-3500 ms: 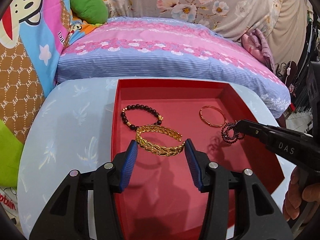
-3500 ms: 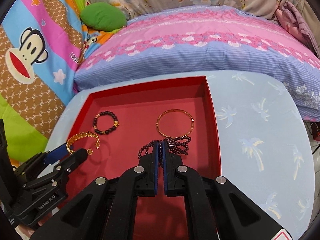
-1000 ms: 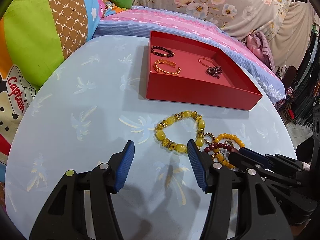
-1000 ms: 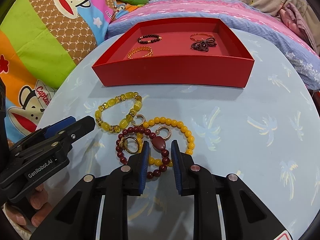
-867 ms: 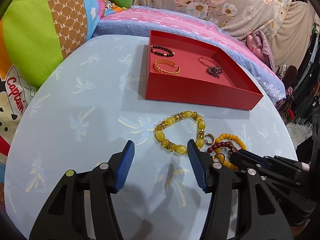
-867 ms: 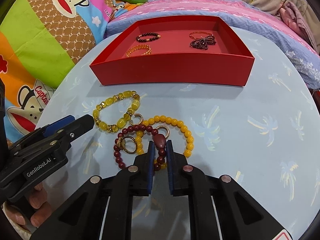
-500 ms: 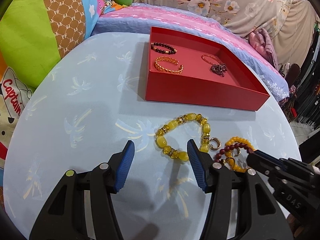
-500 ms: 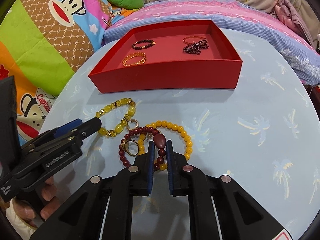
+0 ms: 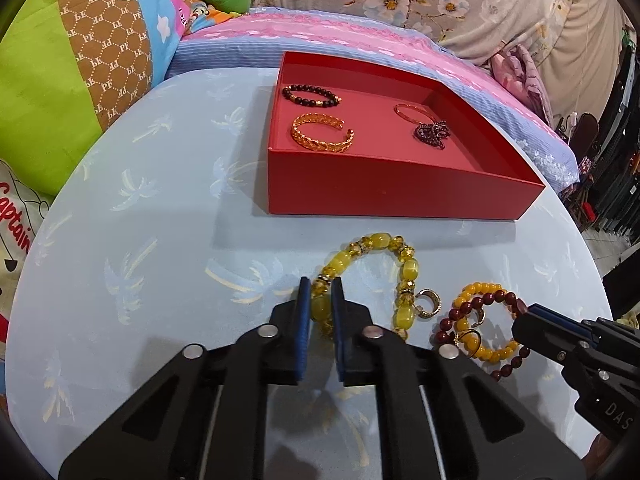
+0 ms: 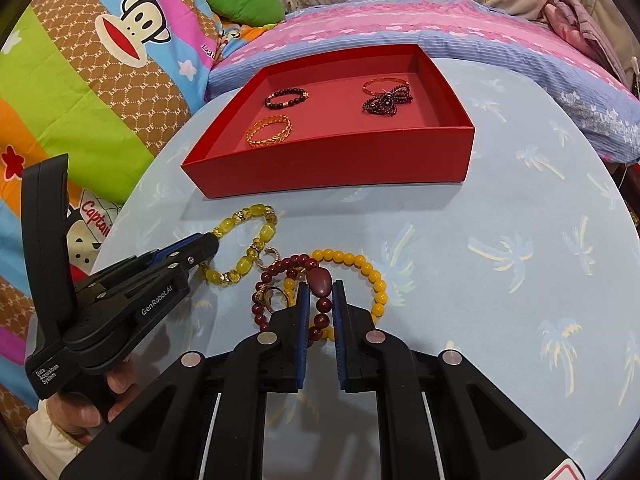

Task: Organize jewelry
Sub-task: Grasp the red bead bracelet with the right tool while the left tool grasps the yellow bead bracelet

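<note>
A red tray (image 9: 392,196) (image 10: 332,168) on the table holds a black bead bracelet (image 9: 311,95), a gold leaf cuff (image 9: 322,139), a thin gold bangle (image 9: 412,111) and a dark purple bead bunch (image 9: 432,132). My left gripper (image 9: 320,308) is shut on a yellow bead bracelet (image 9: 376,264) (image 10: 244,240) in front of the tray. My right gripper (image 10: 319,312) (image 9: 528,322) is shut on a dark red bead bracelet (image 10: 320,304) (image 9: 480,312) that lies over an orange bead bracelet (image 10: 360,268) with small rings (image 10: 276,294).
The round table (image 9: 160,240) has a light blue palm-print cover. A bed with a pink and blue cover (image 9: 360,40) stands behind it, and a cartoon monkey blanket (image 10: 80,80) at the left. A hand (image 10: 80,412) holds the left gripper.
Both grippers left the tray and came to the loose jewelry in front. The right gripper closed on the dark red bracelet about a second ago. The left gripper has just closed on the yellow bracelet.
</note>
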### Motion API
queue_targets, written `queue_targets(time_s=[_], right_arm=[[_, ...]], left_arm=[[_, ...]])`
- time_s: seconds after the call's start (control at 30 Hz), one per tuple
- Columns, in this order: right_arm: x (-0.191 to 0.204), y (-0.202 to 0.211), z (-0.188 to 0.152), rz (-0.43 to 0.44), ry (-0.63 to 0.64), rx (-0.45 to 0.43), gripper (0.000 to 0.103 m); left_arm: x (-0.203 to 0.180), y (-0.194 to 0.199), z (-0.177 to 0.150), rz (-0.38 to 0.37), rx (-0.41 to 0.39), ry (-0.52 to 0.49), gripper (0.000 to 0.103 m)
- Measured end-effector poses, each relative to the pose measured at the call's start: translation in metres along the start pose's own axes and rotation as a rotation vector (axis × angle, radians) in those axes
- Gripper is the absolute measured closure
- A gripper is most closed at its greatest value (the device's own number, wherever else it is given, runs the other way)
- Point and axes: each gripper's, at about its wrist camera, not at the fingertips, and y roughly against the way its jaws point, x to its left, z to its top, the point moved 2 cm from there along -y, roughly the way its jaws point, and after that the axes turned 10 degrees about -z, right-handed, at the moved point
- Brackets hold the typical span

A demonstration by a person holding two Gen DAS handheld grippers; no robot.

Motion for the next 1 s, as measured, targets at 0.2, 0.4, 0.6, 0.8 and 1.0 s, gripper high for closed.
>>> queue_targets(time_s=[0.2,0.4,0.6,0.8,1.0], right_arm=[[-0.004,0.01,0.005,0.006,-0.012,-0.023,0.092],[-0.009,0.027,0.013,0.019,-0.027,-0.062,0.095],[-0.012,0.038,0.023,0.017,-0.03,-0.092,0.095],[-0.015,0.05,0.033,0.039,-0.039,-0.121,0.095],[-0.02,0.064,0.06,0.086,-0.054,-0.164,0.095]], left_arm=[[-0.003,0.008,-0.001,-0.017,-0.004,0.001,0.093],[-0.013,0.027,0.004,-0.048,-0.024,-0.014,0.093],[-0.025,0.044,0.013,-0.081,-0.051,-0.035,0.094],[-0.038,0.061,0.026,-0.11,-0.077,-0.064,0.094],[-0.05,0.075,0.051,-0.148,-0.116,-0.098,0.102]])
